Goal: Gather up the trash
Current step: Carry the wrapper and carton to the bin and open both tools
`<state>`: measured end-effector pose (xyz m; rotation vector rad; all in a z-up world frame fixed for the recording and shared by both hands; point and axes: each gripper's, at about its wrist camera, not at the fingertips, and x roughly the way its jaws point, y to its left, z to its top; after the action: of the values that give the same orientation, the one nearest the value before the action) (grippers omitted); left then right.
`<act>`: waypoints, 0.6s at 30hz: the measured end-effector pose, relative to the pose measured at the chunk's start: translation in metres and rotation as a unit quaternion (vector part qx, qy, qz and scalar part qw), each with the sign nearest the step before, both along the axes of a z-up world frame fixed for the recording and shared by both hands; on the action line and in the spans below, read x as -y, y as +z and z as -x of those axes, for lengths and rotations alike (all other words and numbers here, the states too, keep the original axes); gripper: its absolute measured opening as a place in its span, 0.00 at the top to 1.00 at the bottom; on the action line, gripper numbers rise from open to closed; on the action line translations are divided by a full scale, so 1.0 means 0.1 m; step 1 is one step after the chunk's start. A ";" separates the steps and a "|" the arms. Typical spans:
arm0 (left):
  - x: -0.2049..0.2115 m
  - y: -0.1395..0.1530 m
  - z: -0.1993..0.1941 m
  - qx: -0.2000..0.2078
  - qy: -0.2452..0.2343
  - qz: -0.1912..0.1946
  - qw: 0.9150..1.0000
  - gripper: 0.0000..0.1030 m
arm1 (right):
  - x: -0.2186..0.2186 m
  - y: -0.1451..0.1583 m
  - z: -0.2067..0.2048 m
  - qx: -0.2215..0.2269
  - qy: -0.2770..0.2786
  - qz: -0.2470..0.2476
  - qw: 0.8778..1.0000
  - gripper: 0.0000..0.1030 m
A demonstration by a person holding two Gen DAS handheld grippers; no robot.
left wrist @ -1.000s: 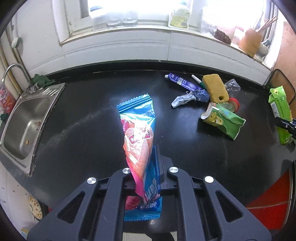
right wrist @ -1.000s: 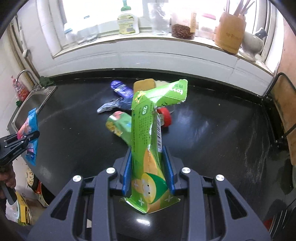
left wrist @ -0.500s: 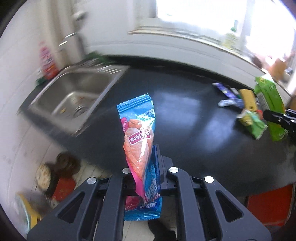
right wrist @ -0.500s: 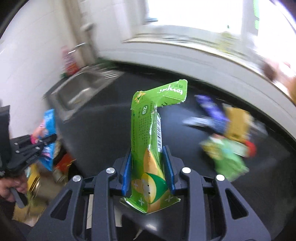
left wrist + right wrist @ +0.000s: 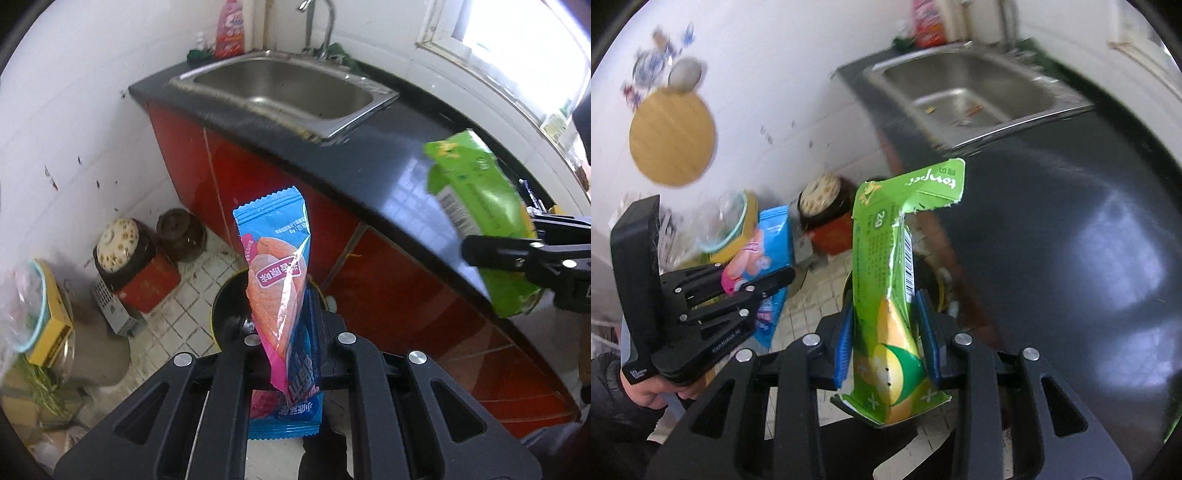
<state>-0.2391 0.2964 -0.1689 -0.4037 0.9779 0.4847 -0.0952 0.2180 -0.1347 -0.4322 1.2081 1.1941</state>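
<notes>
The left gripper (image 5: pixel 284 332), jaws clamped on a blue and pink wrapper (image 5: pixel 277 266), hangs over a dark bin (image 5: pixel 229 306) on the floor. To its right, the right gripper (image 5: pixel 886 332) grips a green wrapper (image 5: pixel 886 280). Neither is dropped yet. A second ago both pointed at the counter (image 5: pixel 369 155), where more litter lay.
</notes>
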 end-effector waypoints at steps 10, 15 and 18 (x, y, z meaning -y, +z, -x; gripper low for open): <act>-0.34 -0.62 0.10 0.002 0.024 0.058 0.998 0.92 | -0.47 -0.40 0.13 -0.008 0.019 0.048 0.999 0.68; -0.47 -0.72 0.09 0.004 0.023 0.067 0.998 0.92 | -0.60 -0.50 0.11 -0.007 0.029 0.061 0.998 0.68; -0.53 -0.77 0.06 0.002 0.023 0.073 0.997 0.92 | -0.69 -0.54 0.14 -0.003 0.034 0.065 0.997 0.67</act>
<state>-0.2450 0.3492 -0.2459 -0.5597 1.0059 0.4543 -0.1090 0.2871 -0.1885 -0.5708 1.2906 1.1781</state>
